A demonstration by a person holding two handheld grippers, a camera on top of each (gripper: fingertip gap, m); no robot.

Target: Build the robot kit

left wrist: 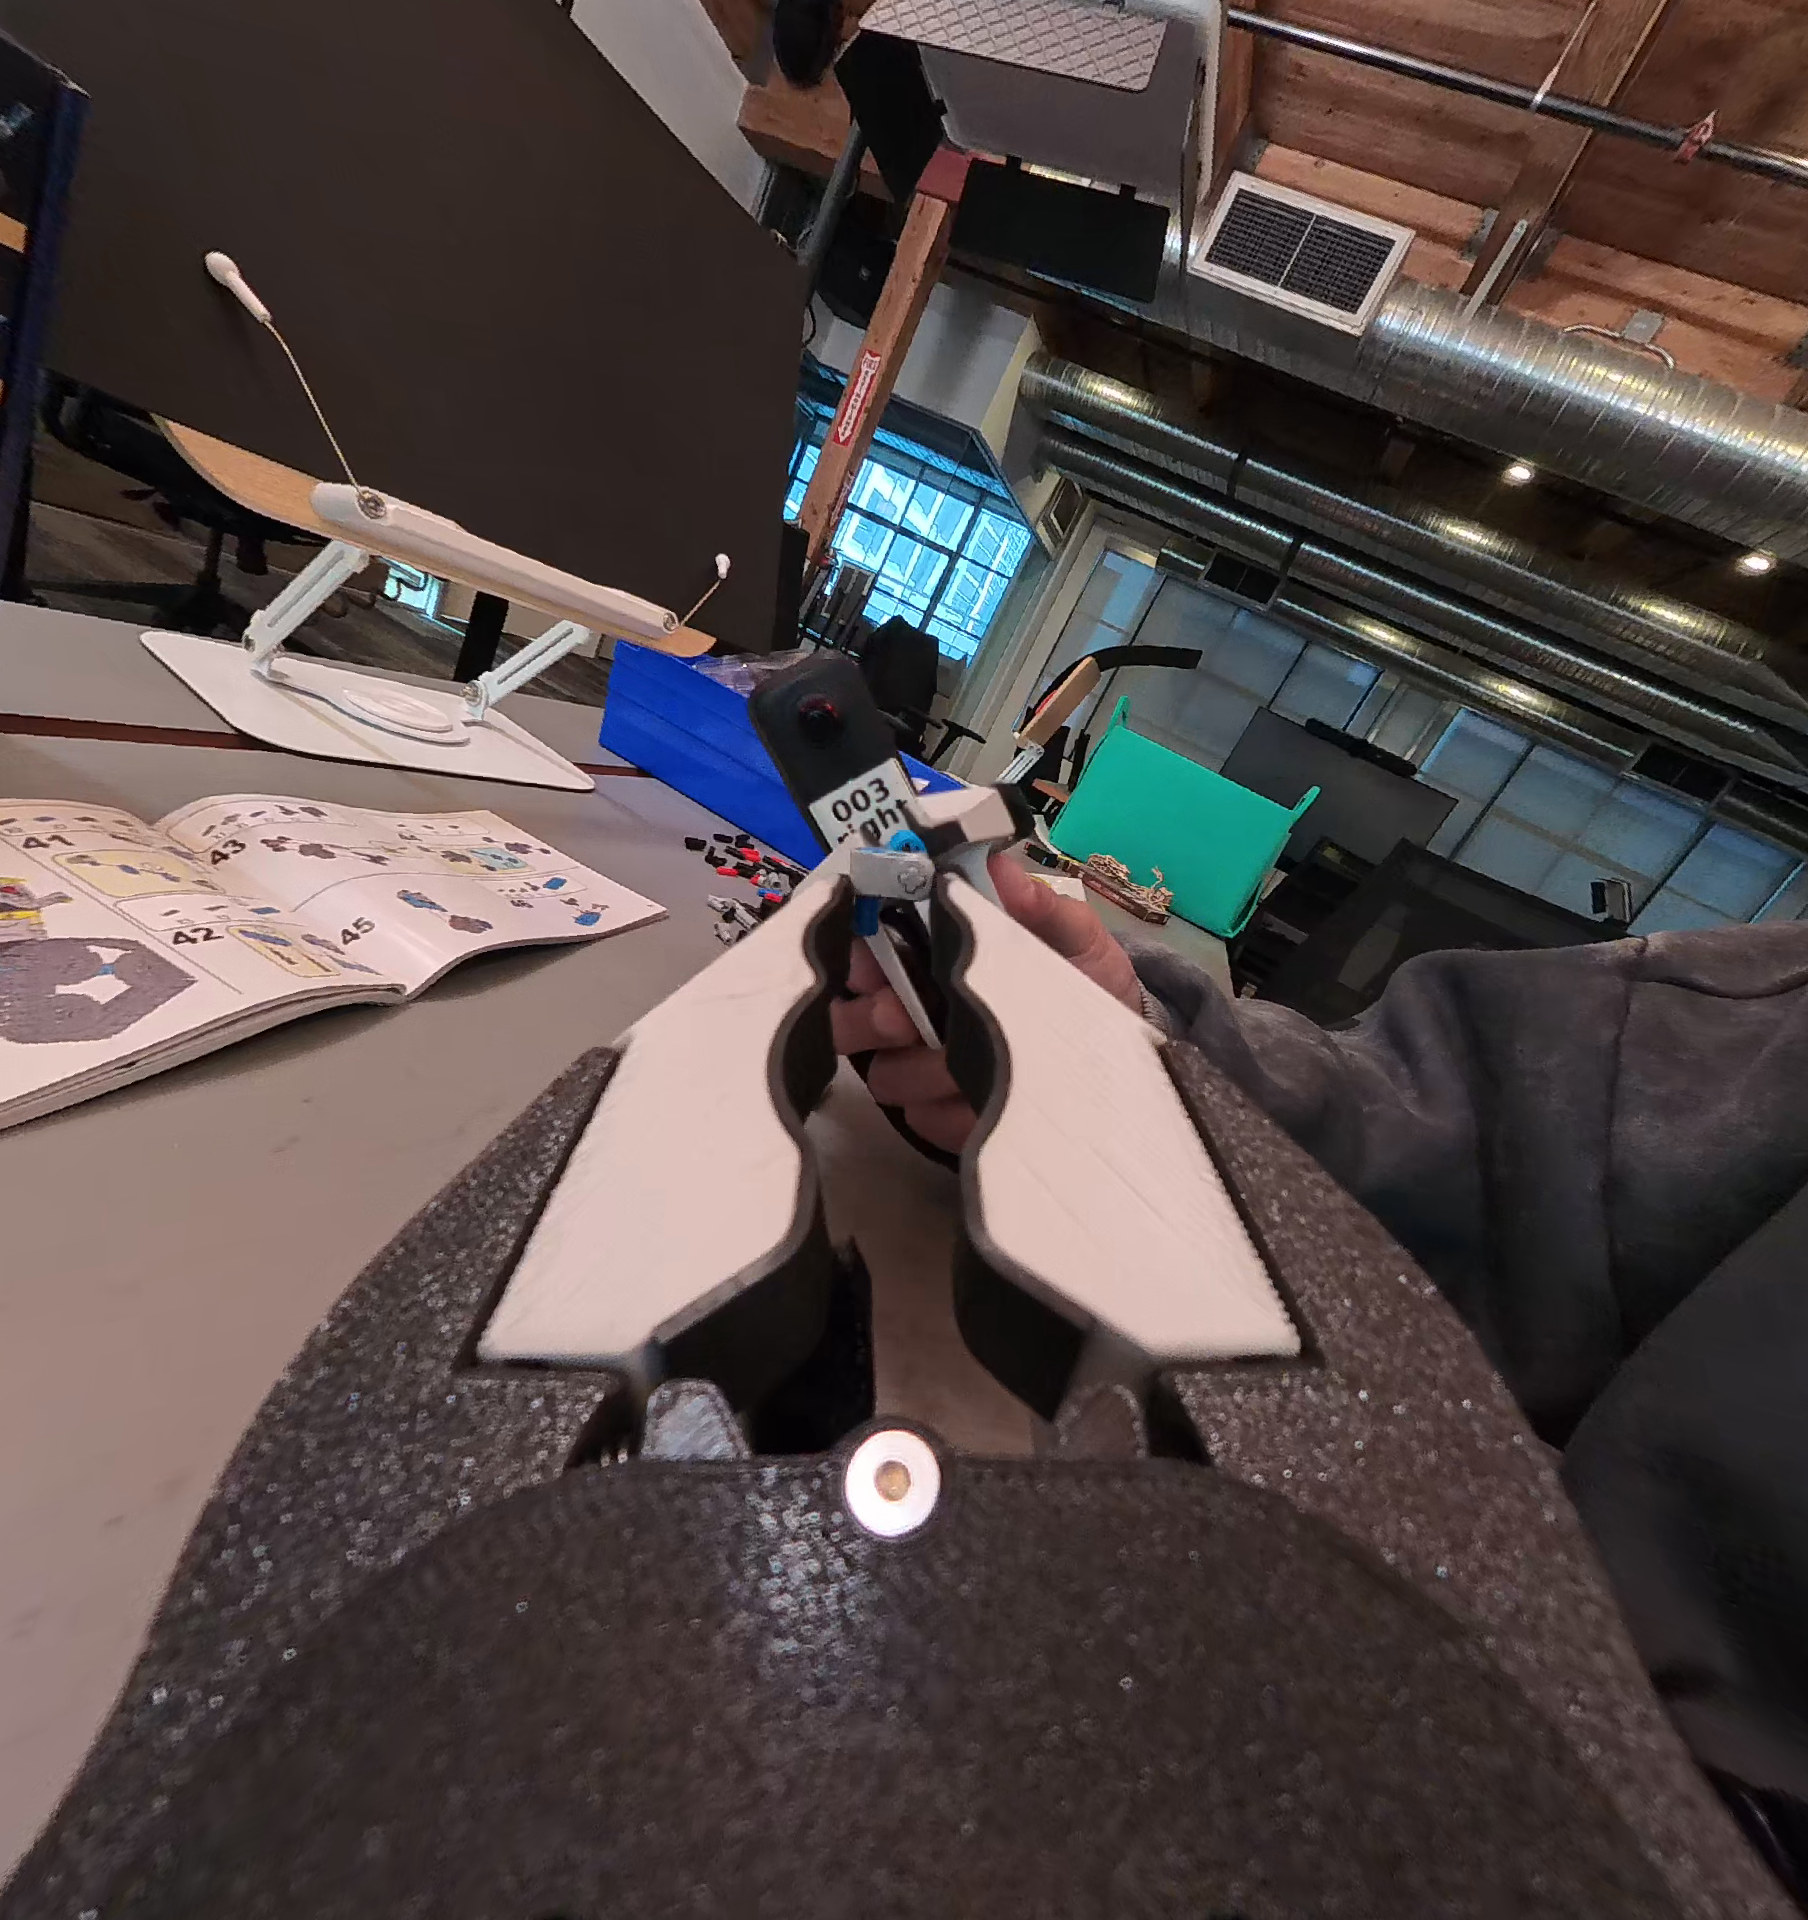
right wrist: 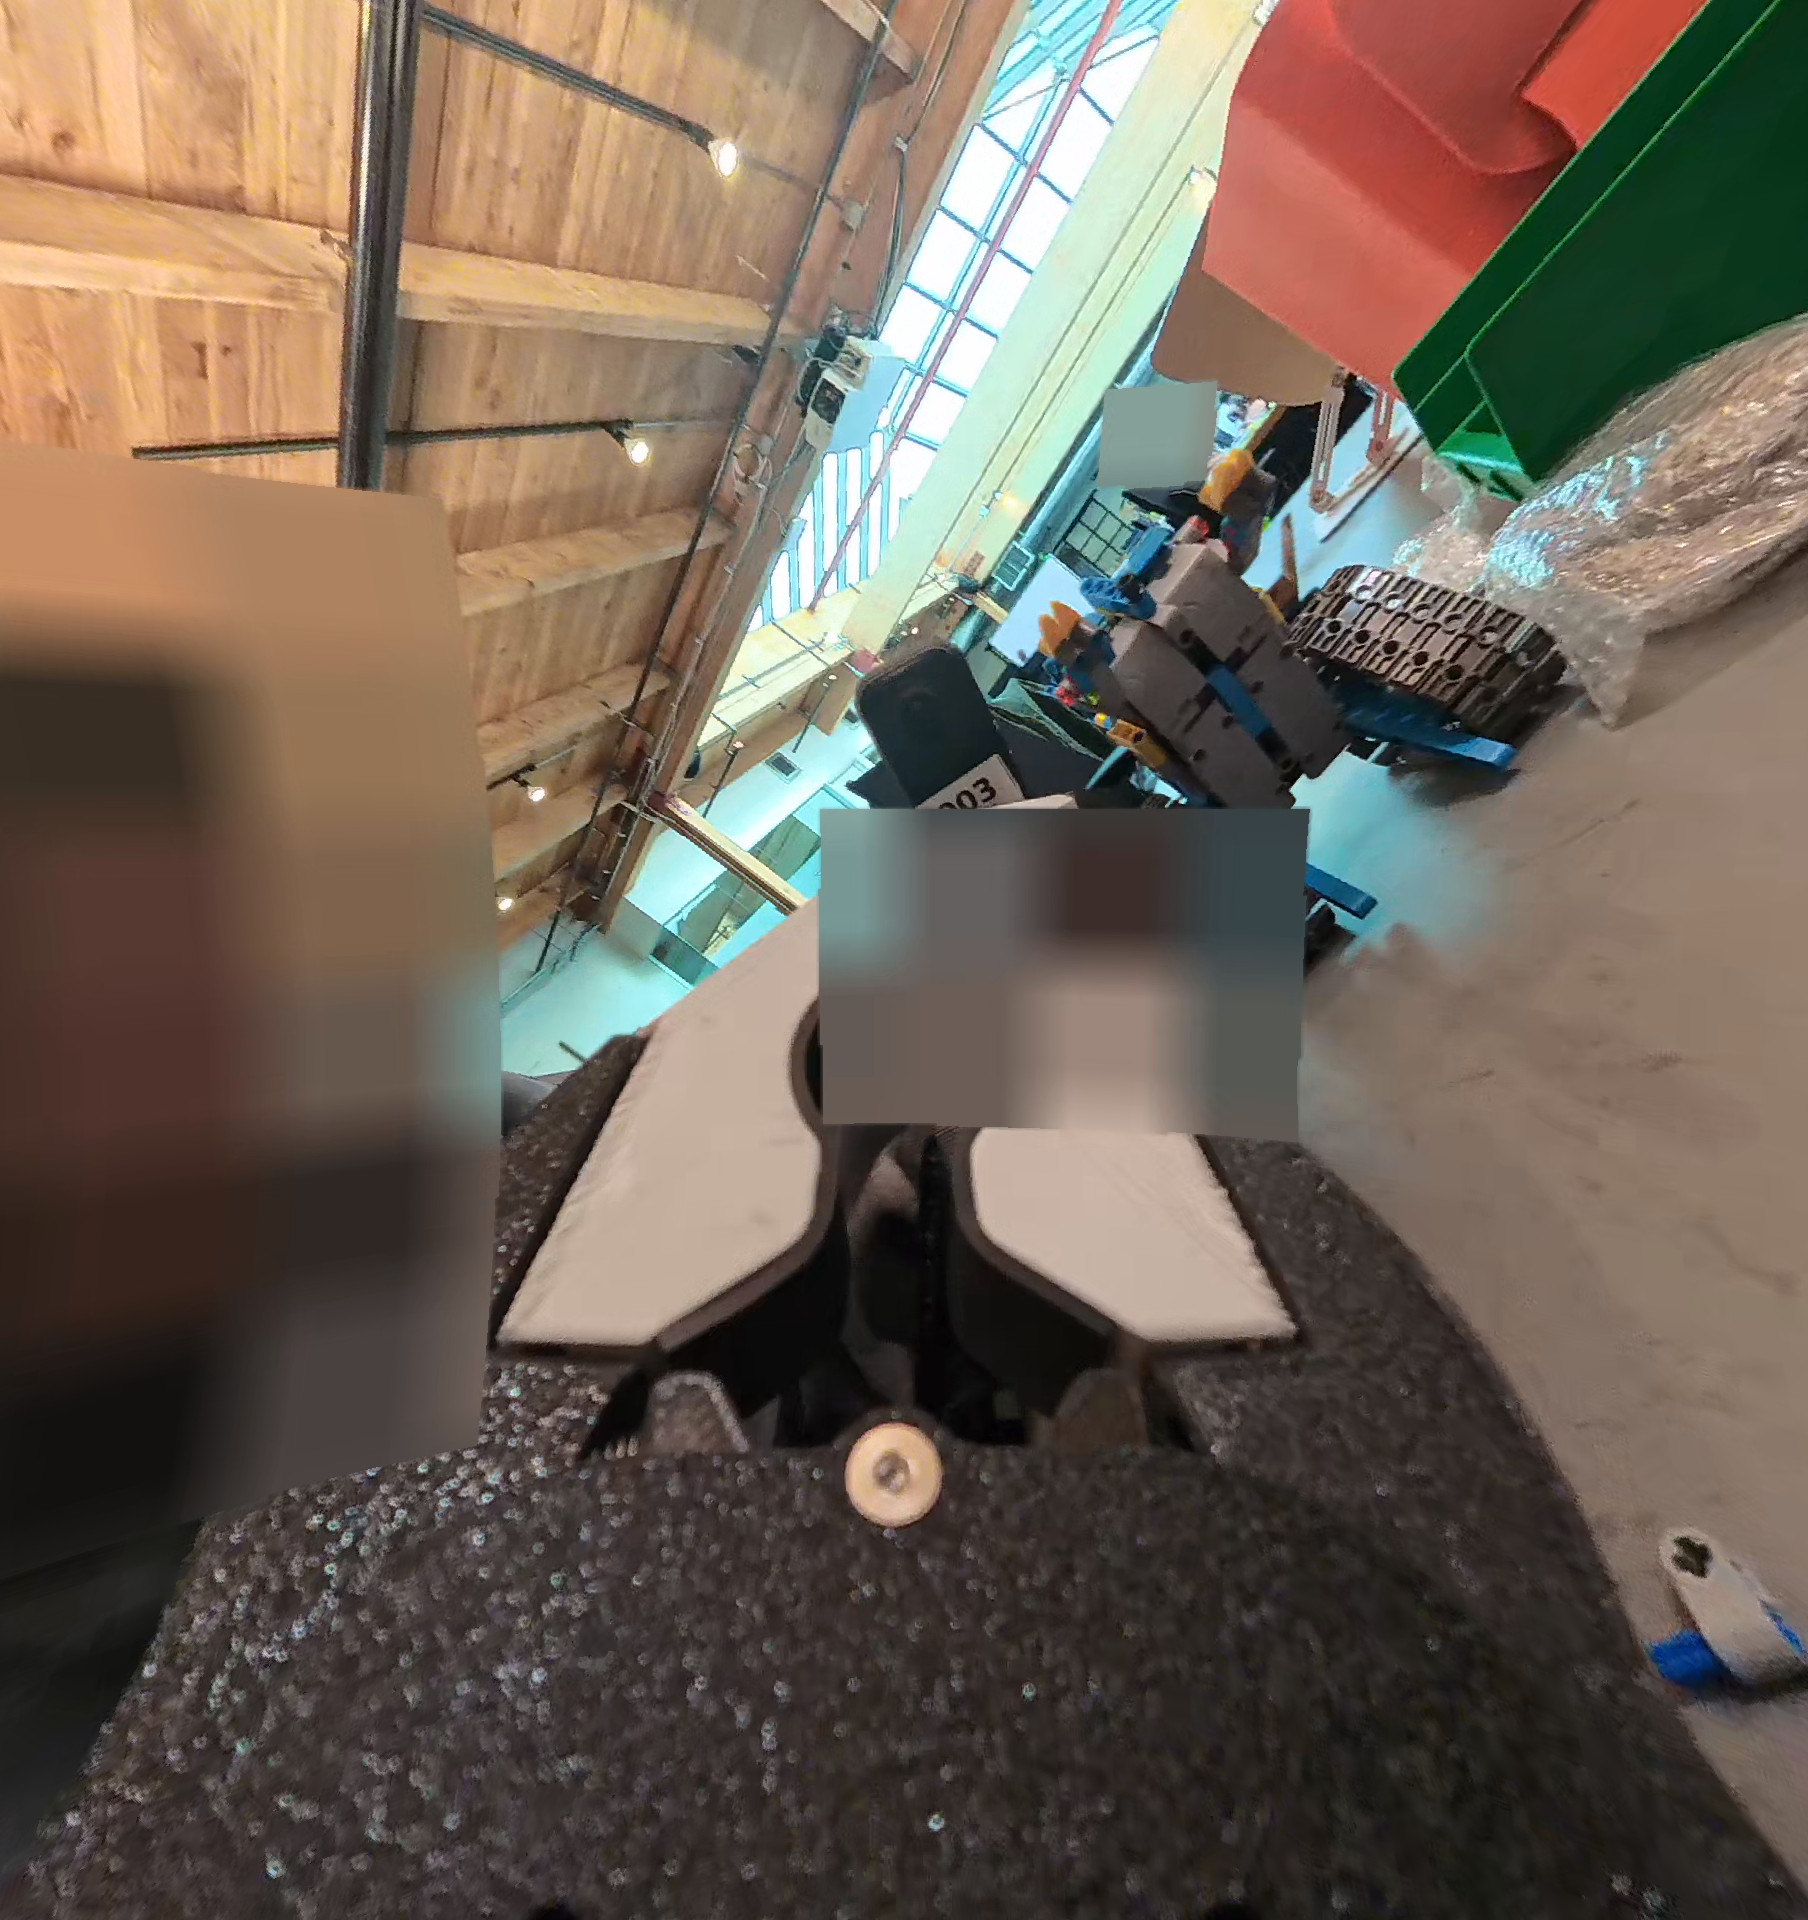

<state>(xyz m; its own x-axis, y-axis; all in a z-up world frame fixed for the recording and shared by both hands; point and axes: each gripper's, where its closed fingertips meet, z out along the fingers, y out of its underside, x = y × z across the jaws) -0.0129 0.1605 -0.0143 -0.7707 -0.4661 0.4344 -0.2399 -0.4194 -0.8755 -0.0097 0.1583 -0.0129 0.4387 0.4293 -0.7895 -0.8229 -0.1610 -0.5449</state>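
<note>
My left gripper (left wrist: 889,899) is raised above the grey table (left wrist: 256,1299), its jaws nearly together on a small grey-and-blue brick piece (left wrist: 892,875) at the tips. My right gripper (left wrist: 967,821) faces it tip to tip, held by a hand (left wrist: 1045,935), and its tips sit right by the same piece. In the right wrist view a mosaic patch hides that gripper's tips; only its white fingers (right wrist: 713,1174) show. The left gripper's camera housing (right wrist: 931,727) shows beyond them.
An open instruction booklet (left wrist: 256,914), a white folding stand (left wrist: 412,623), a blue bin (left wrist: 692,727), loose small parts (left wrist: 754,883) and a green bin (left wrist: 1170,821) lie ahead. A brick tracked vehicle (right wrist: 1243,686), bubble wrap (right wrist: 1710,499) and a white-and-blue piece (right wrist: 1731,1631) are on the table.
</note>
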